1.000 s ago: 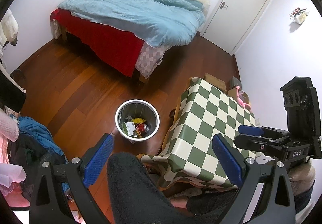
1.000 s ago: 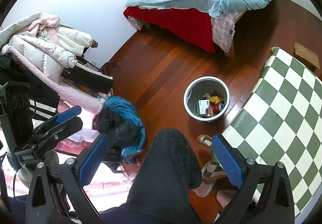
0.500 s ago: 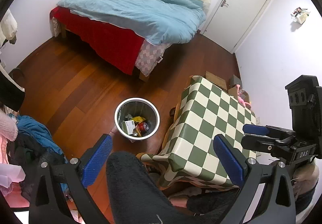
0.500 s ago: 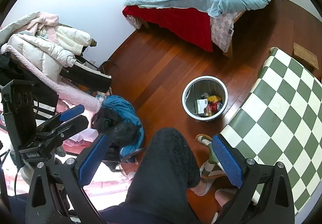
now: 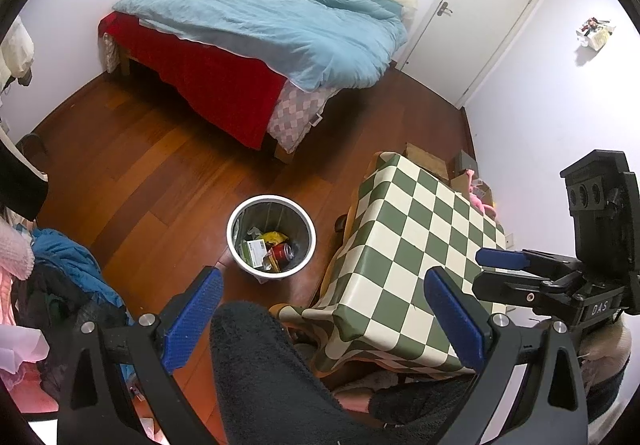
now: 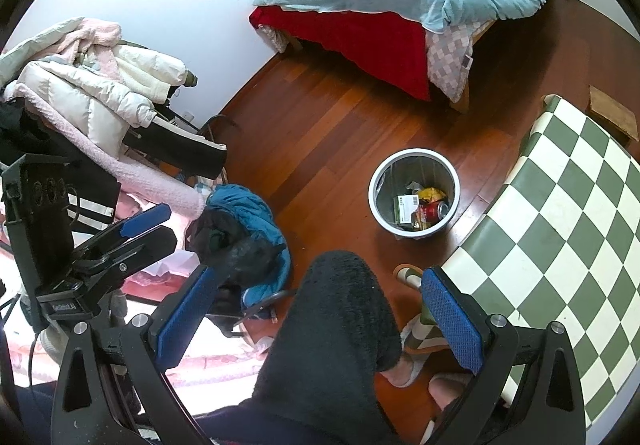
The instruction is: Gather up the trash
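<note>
Left wrist view: the left gripper (image 5: 324, 309) hangs wide apart and empty above a dark-trousered knee (image 5: 256, 357), with the right gripper (image 6: 320, 309) equally spread and empty. Both tilt down from high up. The bin (image 5: 271, 237) stands on the floor between bed (image 5: 256, 45) and checkered table (image 5: 416, 245), holding a can (image 5: 282, 252) and wrappers. Since a second ago the views have barely shifted.

Left gripper (image 5: 323, 312) is being held high with blue-padded fingers (image 5: 191, 312) spread wide, nothing between them. Right gripper (image 6: 320, 315) is likewise being held apart and empty. A dark-trousered knee (image 6: 340, 309) is being framed between both.
</note>
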A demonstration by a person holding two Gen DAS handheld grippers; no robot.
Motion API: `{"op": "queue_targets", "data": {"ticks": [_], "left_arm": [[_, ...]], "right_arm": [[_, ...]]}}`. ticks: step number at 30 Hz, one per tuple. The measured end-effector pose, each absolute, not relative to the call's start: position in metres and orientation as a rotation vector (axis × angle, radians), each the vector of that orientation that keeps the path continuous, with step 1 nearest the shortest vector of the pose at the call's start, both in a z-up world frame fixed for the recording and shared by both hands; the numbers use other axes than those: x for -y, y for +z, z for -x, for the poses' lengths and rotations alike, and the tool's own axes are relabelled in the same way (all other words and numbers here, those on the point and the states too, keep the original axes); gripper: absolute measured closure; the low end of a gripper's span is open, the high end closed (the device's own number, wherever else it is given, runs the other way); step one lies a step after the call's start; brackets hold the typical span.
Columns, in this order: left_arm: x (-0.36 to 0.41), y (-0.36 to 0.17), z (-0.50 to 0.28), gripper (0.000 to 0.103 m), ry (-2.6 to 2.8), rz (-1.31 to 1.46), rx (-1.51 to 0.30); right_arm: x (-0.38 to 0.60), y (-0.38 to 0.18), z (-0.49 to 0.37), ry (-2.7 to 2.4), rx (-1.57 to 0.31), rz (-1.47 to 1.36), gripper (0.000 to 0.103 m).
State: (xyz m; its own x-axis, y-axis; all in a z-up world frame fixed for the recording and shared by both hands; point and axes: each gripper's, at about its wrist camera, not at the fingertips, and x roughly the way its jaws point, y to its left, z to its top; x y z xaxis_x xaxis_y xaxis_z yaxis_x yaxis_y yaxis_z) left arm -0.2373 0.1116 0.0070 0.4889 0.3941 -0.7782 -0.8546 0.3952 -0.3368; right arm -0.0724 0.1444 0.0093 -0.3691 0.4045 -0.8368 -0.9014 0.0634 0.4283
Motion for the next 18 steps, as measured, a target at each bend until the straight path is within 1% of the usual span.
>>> {"op": "queue_targets", "data": {"ticks": [18], "left_arm": [[-0.1108,0.0086,0.241,0.0,0.87,0.812,-0.658]], "right_arm": [[-0.145,0.009,0.0792,1.557,-1.267,0.582,0.0]]}}
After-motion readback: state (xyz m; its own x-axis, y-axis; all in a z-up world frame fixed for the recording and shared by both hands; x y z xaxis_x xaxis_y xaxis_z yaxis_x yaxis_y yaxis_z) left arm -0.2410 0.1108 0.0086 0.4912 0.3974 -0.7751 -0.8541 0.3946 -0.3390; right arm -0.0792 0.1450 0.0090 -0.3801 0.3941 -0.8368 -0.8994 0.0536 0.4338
